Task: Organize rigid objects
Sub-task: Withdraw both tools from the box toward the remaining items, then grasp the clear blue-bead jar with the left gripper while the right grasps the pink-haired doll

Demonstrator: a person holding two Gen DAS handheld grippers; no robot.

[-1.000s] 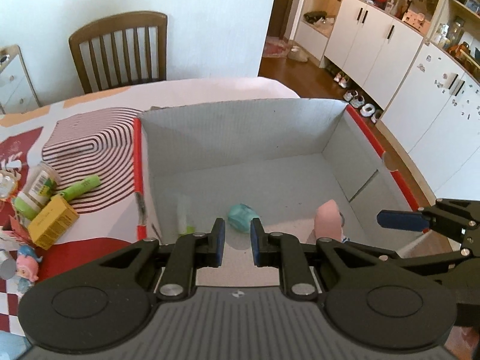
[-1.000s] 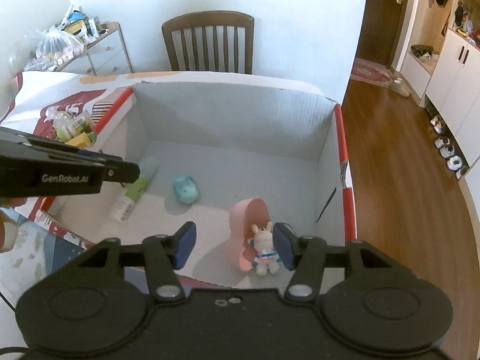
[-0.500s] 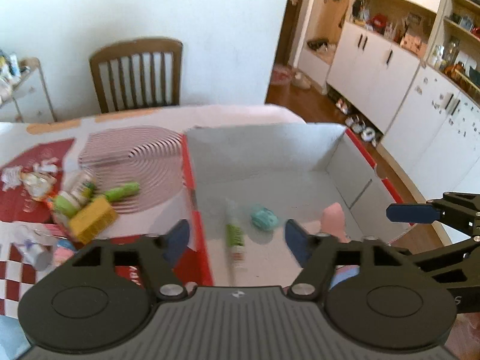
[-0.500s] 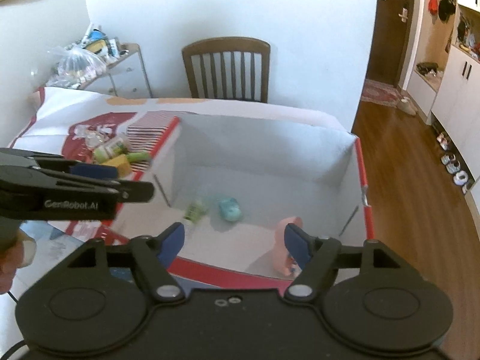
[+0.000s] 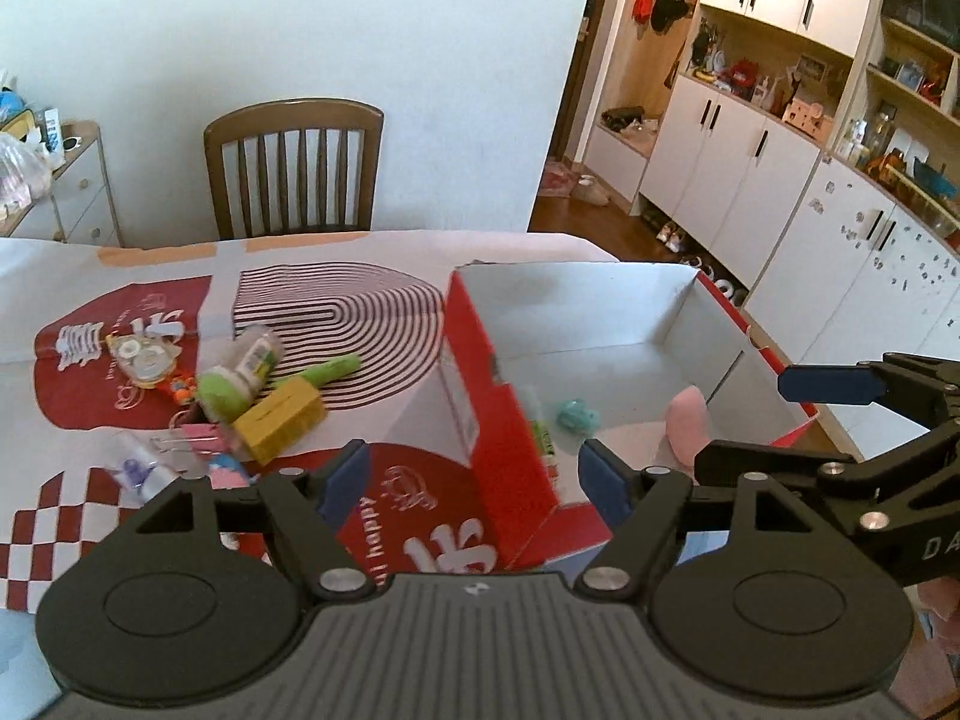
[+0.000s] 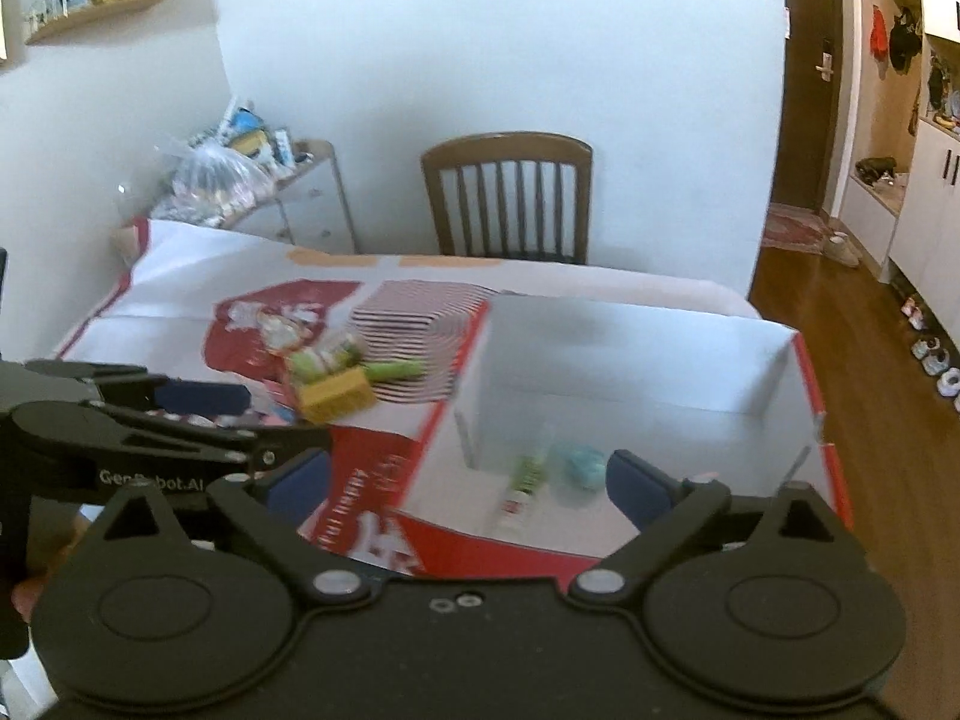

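Red-and-white printed cloth covers the table [image 5: 120, 396], and on its left side the unsorted pile waits: a round badge-like trinket [image 5: 141, 360], a clear bottle with a green cap [image 5: 240, 378], a green marker-shaped tube [image 5: 327, 371], a yellow rectangular block [image 5: 279, 423], a pink binder clip [image 5: 201, 438] and a small blue-and-pink figure [image 5: 225, 471], partly hidden behind my left claw. My left claw [image 5: 471, 477] hangs above the table's near edge, its blue pads set apart with nothing between them; its jaws have just been opening. Right of the pile stands the open cardboard box with red outer walls and grey inside [image 5: 480, 372]. On its floor lie three pieces I count as sorted: a white tube with a green label [image 5: 543, 435], a small teal rounded toy [image 5: 577, 414] and a pink egg-shaped shell [image 5: 687, 426]. My right claw [image 6: 468, 483] hovers over the box's near wall, jaws spread wide and empty; they too have just been opening. By my reckoning about a third of the job is done: three items boxed, roughly six left on the cloth.
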